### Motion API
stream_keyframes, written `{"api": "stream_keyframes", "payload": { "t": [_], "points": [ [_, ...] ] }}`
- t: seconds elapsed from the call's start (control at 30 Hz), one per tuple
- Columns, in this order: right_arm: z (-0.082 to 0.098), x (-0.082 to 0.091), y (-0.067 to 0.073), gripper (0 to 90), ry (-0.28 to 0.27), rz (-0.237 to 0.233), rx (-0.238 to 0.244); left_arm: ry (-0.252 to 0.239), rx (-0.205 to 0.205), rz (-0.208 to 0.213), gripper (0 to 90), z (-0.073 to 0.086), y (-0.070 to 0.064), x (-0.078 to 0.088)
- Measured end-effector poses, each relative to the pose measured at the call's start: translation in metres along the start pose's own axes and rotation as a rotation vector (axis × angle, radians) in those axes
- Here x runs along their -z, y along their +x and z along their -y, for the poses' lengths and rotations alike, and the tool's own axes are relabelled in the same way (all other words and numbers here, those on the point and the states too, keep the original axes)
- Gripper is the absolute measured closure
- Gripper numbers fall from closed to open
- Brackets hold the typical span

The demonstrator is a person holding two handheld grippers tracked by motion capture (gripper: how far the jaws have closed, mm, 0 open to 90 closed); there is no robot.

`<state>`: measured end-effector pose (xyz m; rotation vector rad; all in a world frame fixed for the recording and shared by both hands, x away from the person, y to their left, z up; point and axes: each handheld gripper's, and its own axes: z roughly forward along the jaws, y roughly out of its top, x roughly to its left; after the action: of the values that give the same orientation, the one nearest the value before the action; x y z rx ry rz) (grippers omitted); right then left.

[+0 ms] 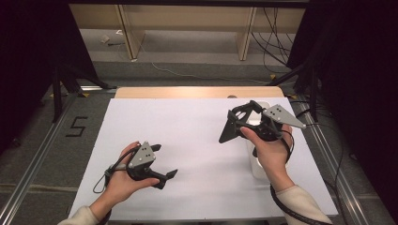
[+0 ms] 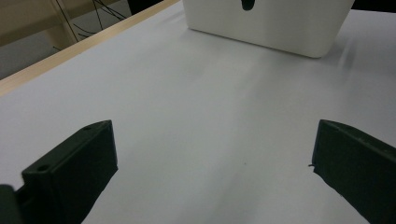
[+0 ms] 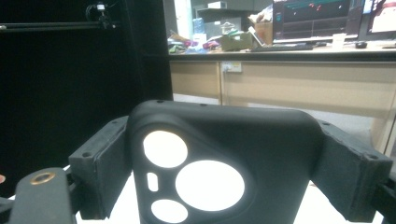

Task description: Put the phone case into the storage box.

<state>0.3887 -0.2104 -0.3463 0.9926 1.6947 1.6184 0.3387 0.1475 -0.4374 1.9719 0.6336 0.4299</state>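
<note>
R gripper (image 1: pixel 237 124) gripping black phone case (image 3: pixel 224 163) w/ both jaws, lifted over white bin (image 1: pixel 259 164) | L gripper (image 1: pixel 164 161) idling open on table | risk: soft case flexing, slipping out.

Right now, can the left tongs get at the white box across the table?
Probably yes. The left tongs stand open and hold nothing, and bare white tabletop lies between them and the white box. The right hand above the box may crowd them.
</note>
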Motion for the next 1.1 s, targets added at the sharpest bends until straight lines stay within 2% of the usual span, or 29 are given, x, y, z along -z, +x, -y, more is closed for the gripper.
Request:
{"api": "stream_keyframes", "payload": {
  "t": [0.27, 1.1],
  "points": [
    [-0.003, 0.002, -0.005, 15.0, -0.013, 0.022, 0.013, 0.003, 0.000, -0.003, 0.0, 0.000, 0.001, 0.000],
    [-0.010, 0.010, -0.019, 15.0, -0.030, 0.076, 0.007, -0.003, 0.005, -0.006, 0.0, 0.000, 0.001, 0.000]
  ]
}}
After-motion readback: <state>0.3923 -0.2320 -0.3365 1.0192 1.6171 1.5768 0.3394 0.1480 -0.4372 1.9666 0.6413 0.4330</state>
